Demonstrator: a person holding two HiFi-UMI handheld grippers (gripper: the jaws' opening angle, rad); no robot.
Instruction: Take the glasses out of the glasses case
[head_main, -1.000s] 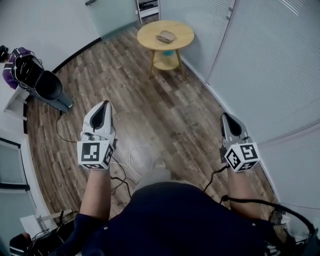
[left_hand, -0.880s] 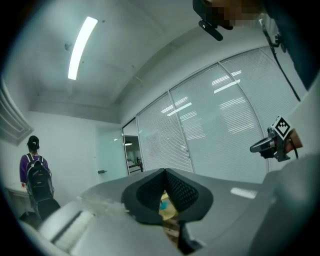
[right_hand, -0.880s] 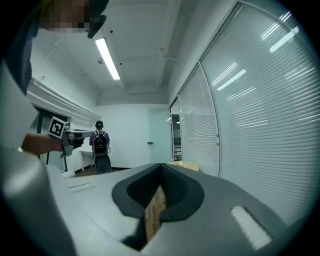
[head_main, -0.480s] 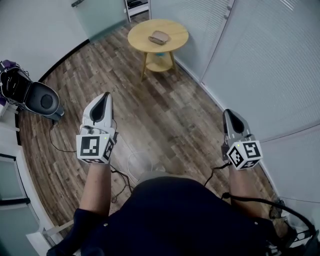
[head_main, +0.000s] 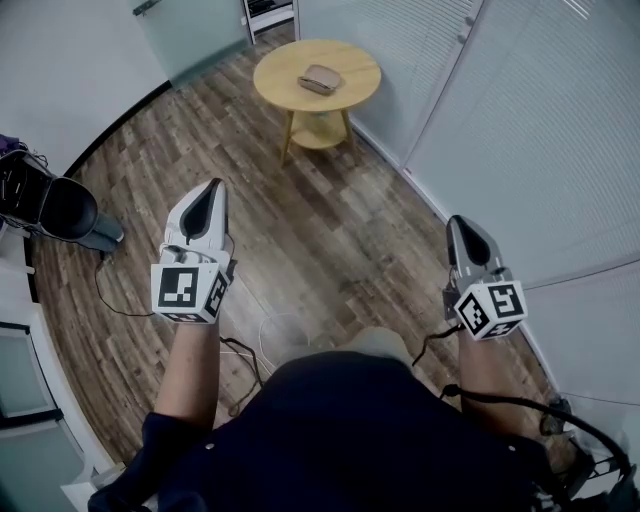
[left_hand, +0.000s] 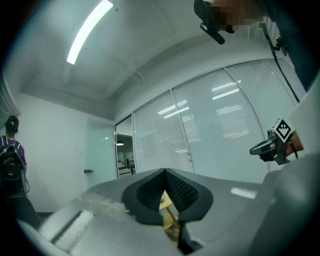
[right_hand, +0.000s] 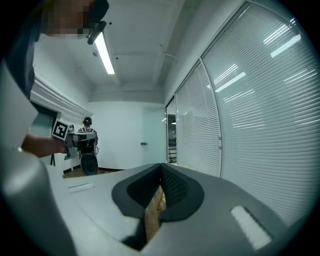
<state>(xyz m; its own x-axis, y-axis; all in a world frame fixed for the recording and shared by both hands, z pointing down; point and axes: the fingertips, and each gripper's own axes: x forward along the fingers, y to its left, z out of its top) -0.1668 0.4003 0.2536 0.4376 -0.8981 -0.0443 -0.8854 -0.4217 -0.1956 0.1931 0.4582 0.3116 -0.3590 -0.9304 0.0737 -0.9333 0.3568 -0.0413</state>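
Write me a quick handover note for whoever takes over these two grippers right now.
Left gripper: shut, empty, held out in the air.
Right gripper: also shut and empty.
Glasses case: lies on the round wooden table across the room, far from both grippers. It looks closed; the glasses are not in view.
Done: nothing yet.
Left: walk to the table, open the case, take the glasses out.

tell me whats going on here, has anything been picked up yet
Nothing has been picked up yet. A person stands on the wooden floor with a gripper in each hand. The left hand-held gripper and the right hand-held gripper both have their jaws together with nothing between them. The glasses case lies, apparently closed, on the round wooden table across the room, well out of reach.
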